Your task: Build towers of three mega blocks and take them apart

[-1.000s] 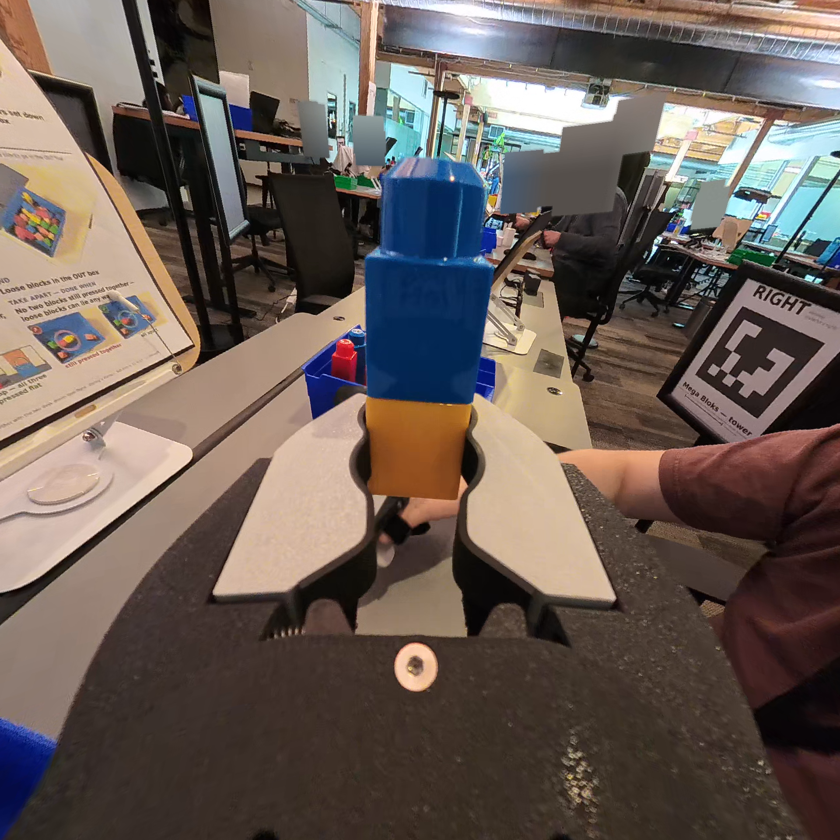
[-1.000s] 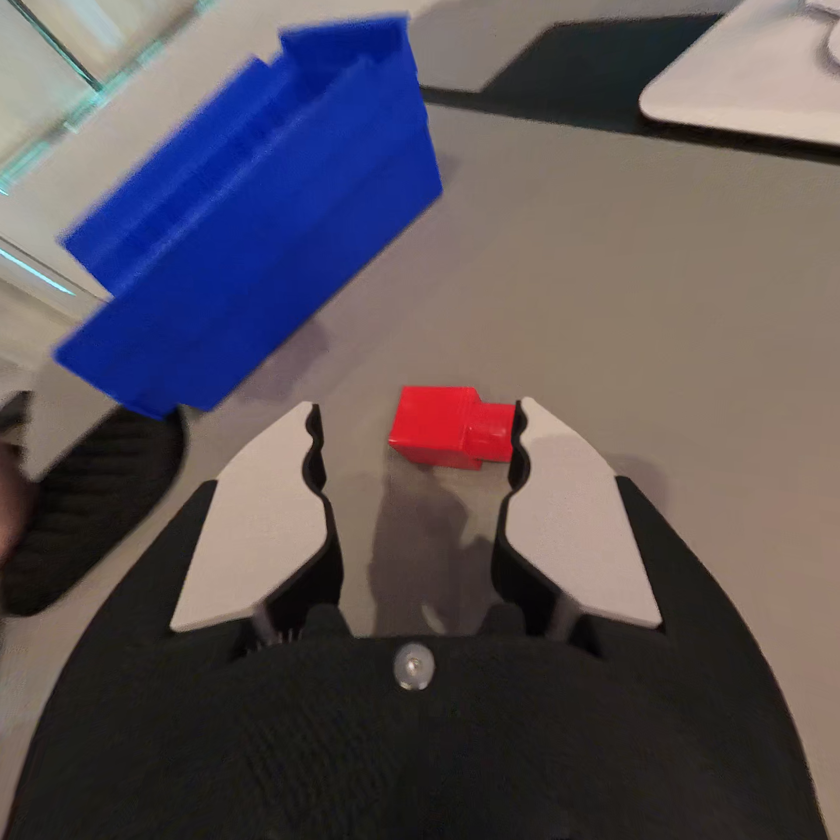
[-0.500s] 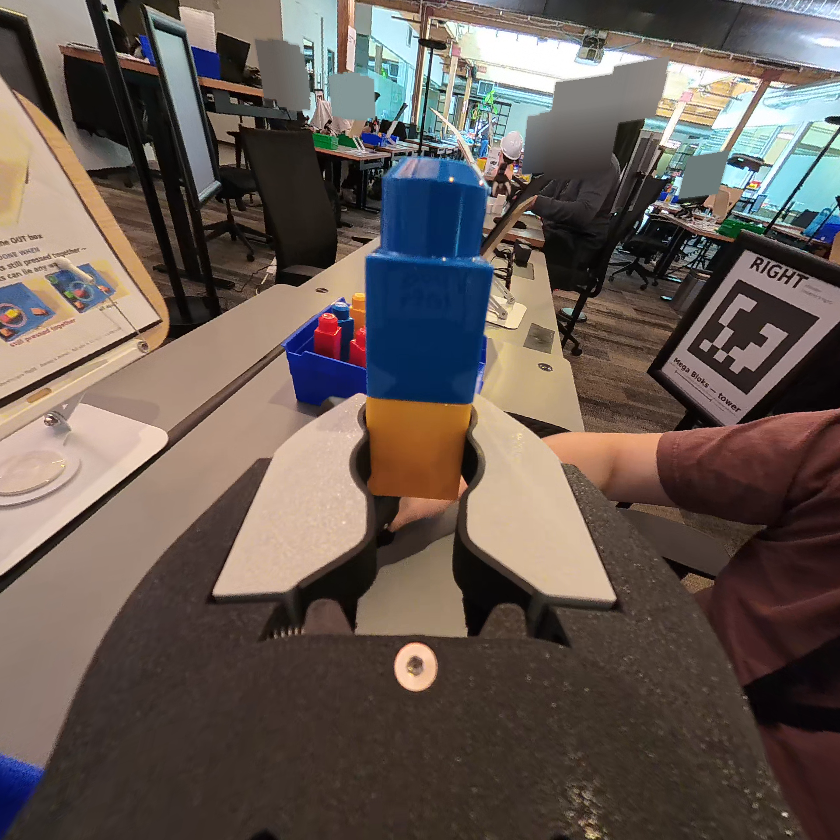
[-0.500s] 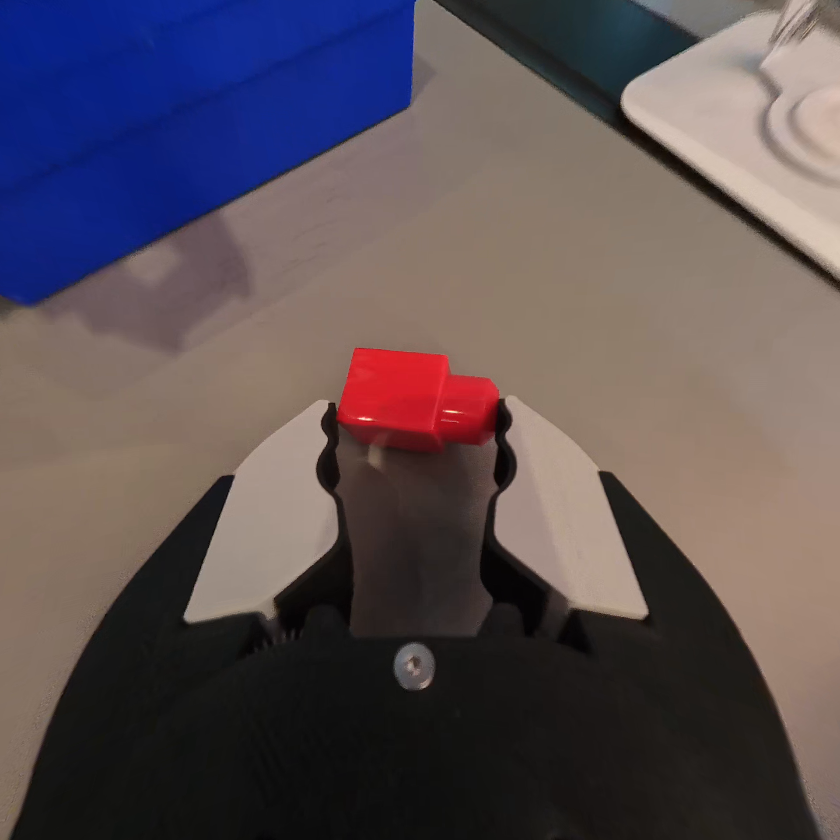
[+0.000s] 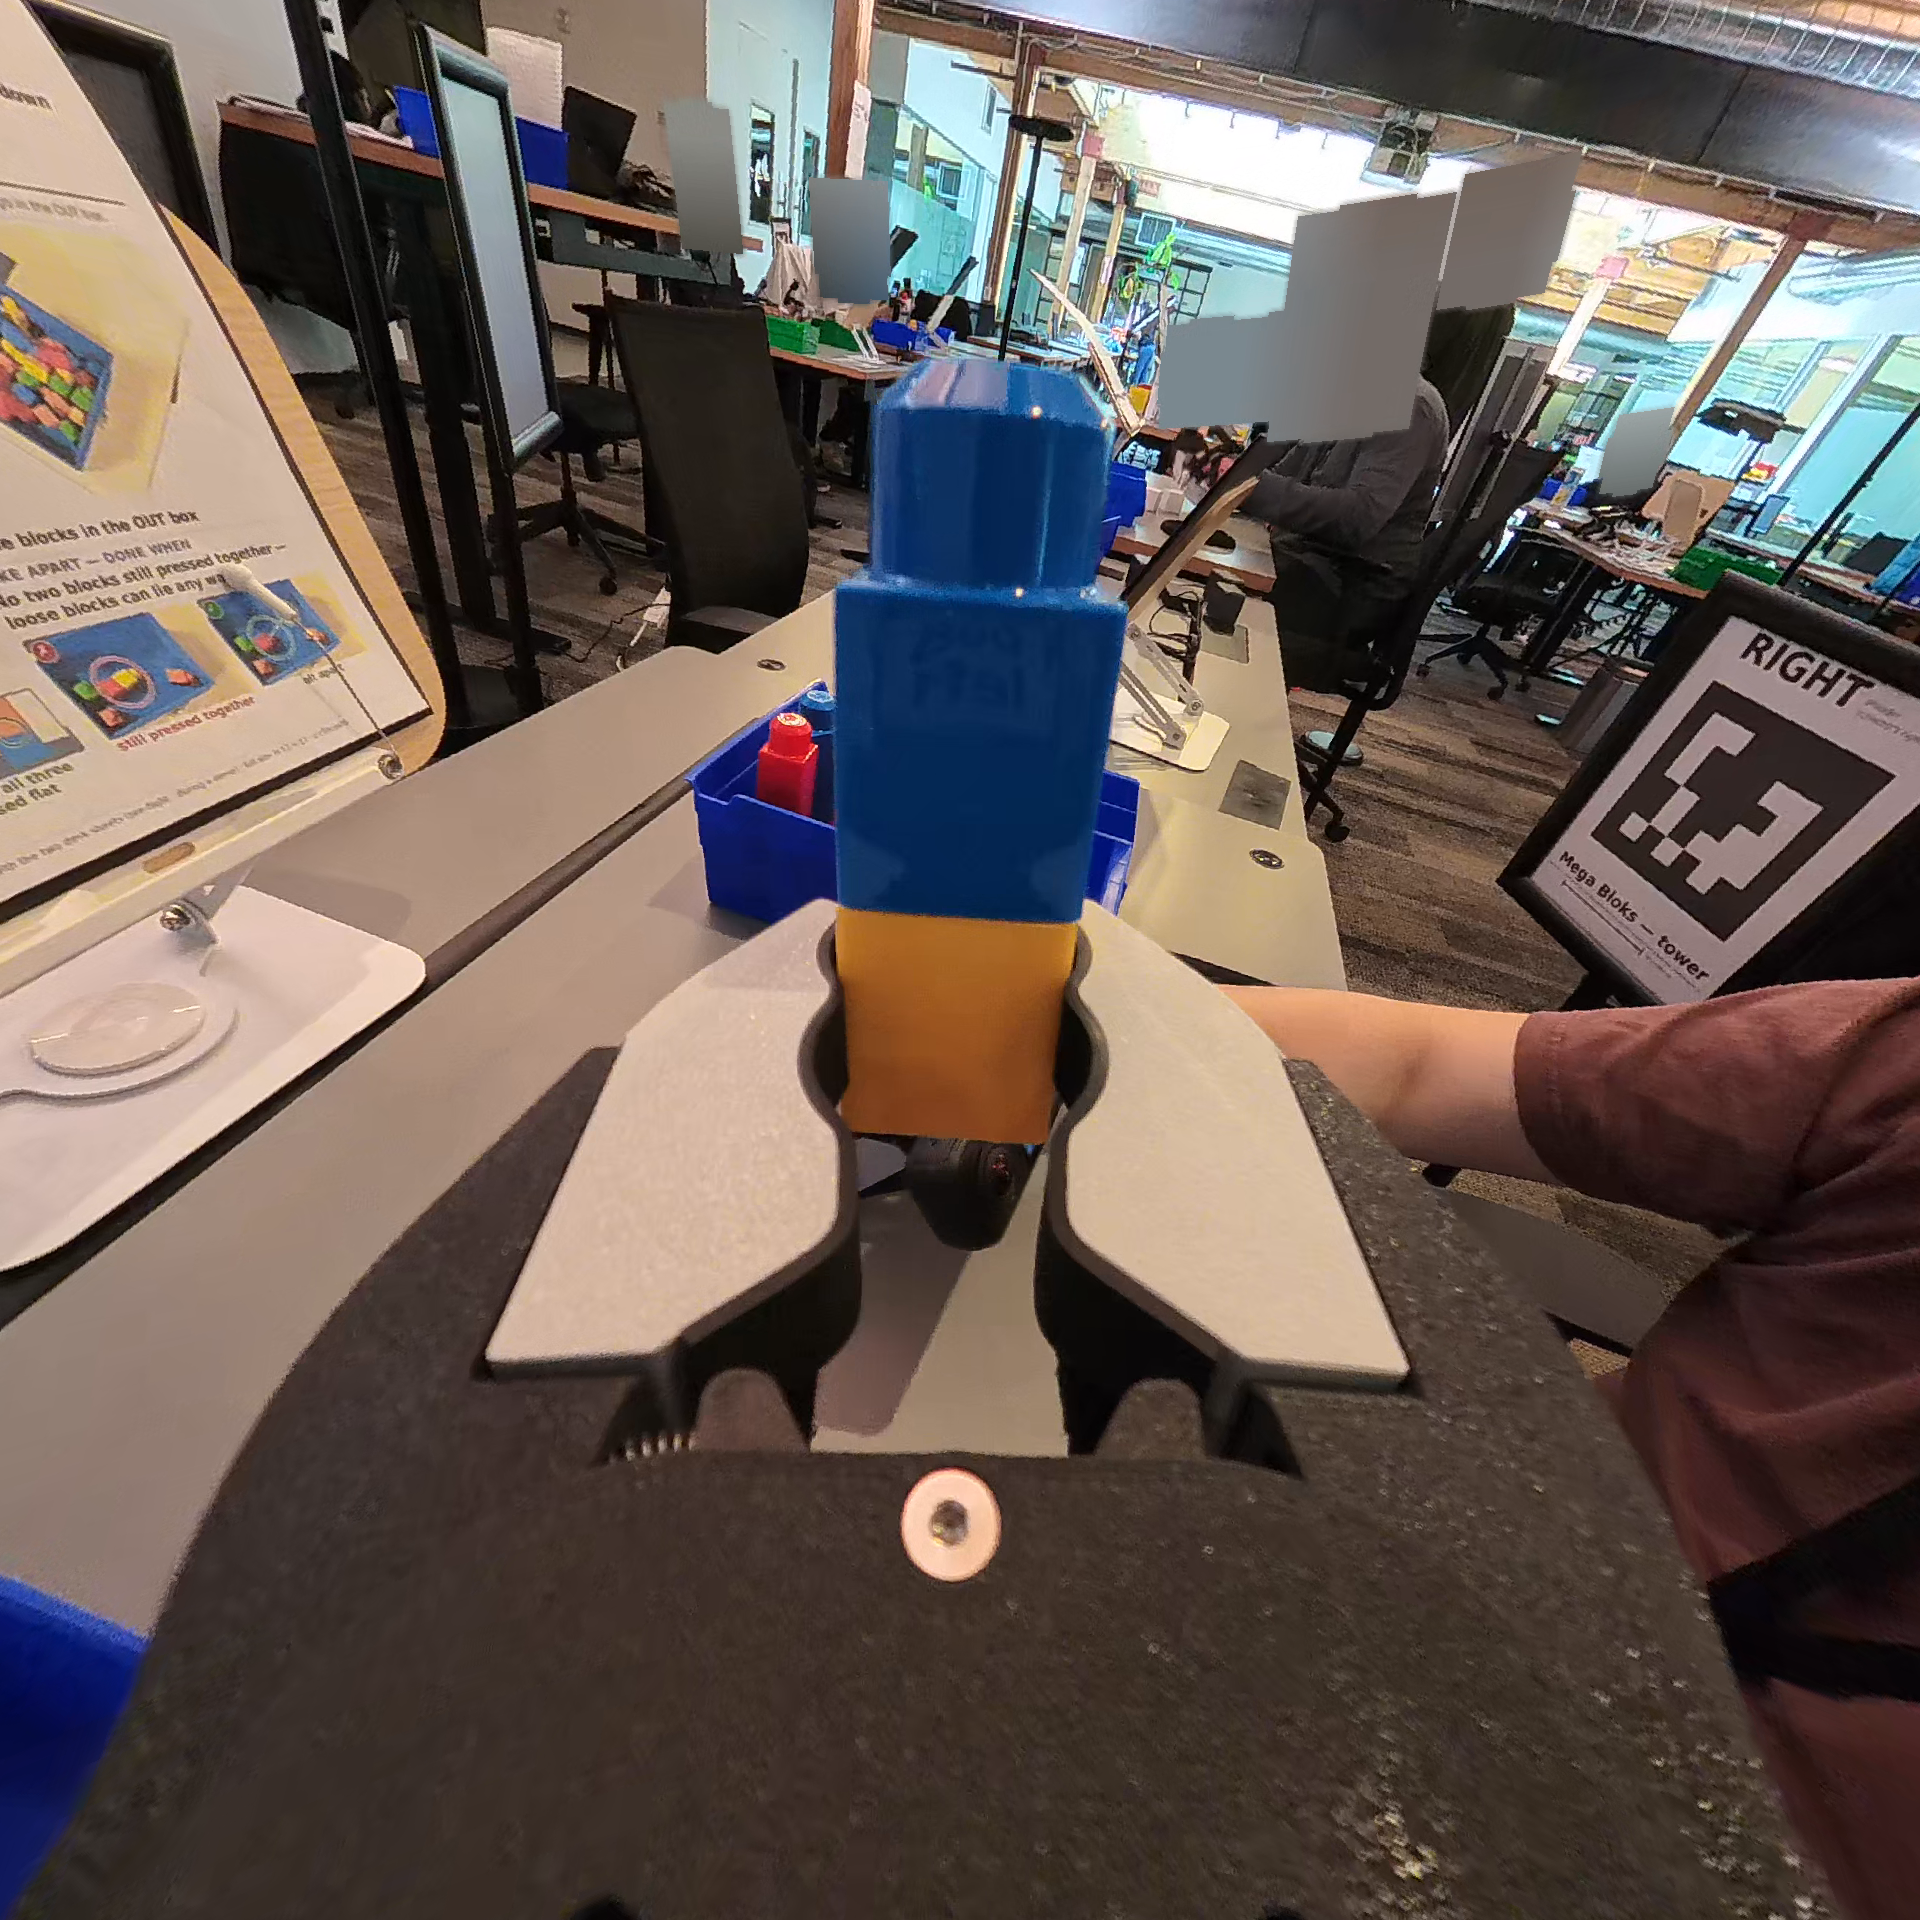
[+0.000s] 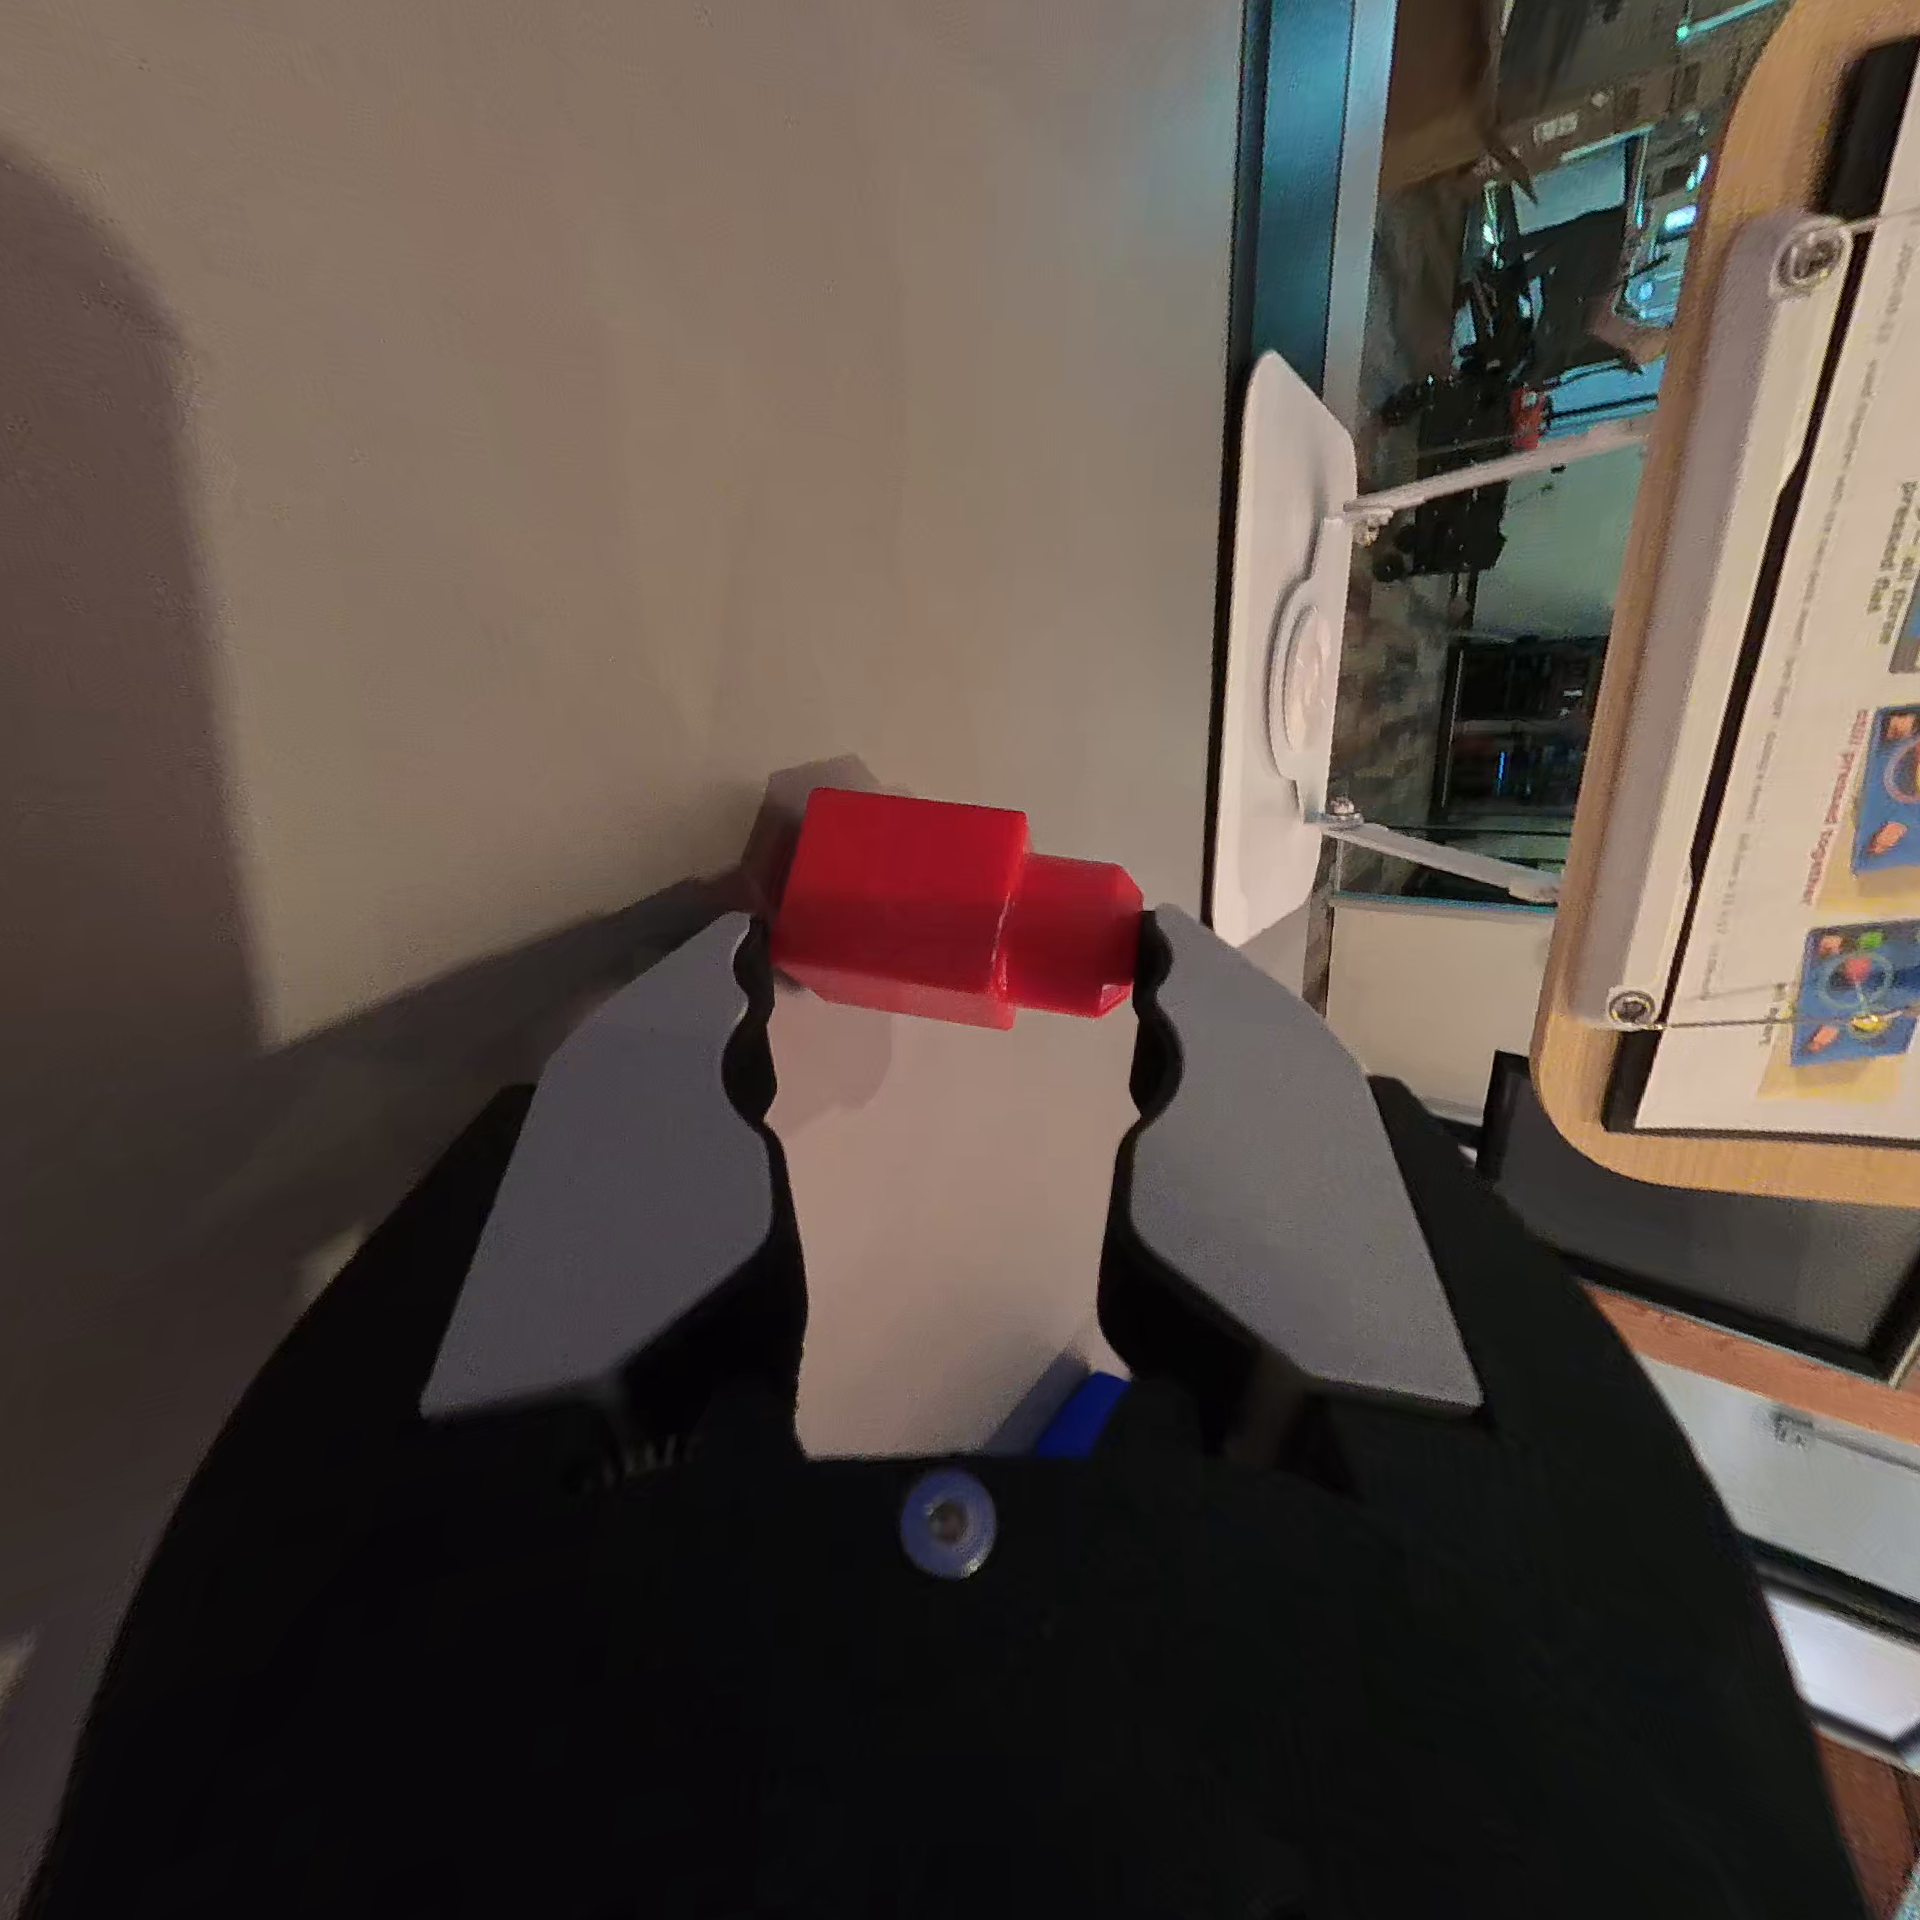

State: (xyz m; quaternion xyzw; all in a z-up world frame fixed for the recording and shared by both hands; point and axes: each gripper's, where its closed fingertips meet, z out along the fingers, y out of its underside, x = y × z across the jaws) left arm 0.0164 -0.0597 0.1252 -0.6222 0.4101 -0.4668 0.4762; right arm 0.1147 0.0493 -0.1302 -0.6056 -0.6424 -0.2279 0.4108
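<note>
In the left wrist view my left gripper [image 5: 951, 1023] is shut on an orange block [image 5: 951, 1023] with a blue block [image 5: 977, 717] pressed on top; the stack stands upright above the grey table [image 5: 499, 883]. In the right wrist view my right gripper [image 6: 951, 961] is shut on a red block [image 6: 940, 909], held end to end: one pad on its base, the other on its stud. The block is lifted off the grey table [image 6: 623, 416] and the view is rolled sideways. The right gripper's own camera peeks out below the orange block in the left wrist view [image 5: 971, 1184].
A blue bin [image 5: 758, 852] holding a red block [image 5: 787, 764] and others stands behind the stack. An instruction board on a white stand [image 5: 156, 582] is at the left, also in the right wrist view [image 6: 1766, 675]. A marker sign [image 5: 1756, 821] and a person's arm [image 5: 1455, 1070] are at the right. The tips of one gripper are about 30 cm away from the tips of the other.
My right gripper closed on the red block lying on the table, lifted it and rolled sideways. My left gripper kept the orange and blue stack held with little motion.
</note>
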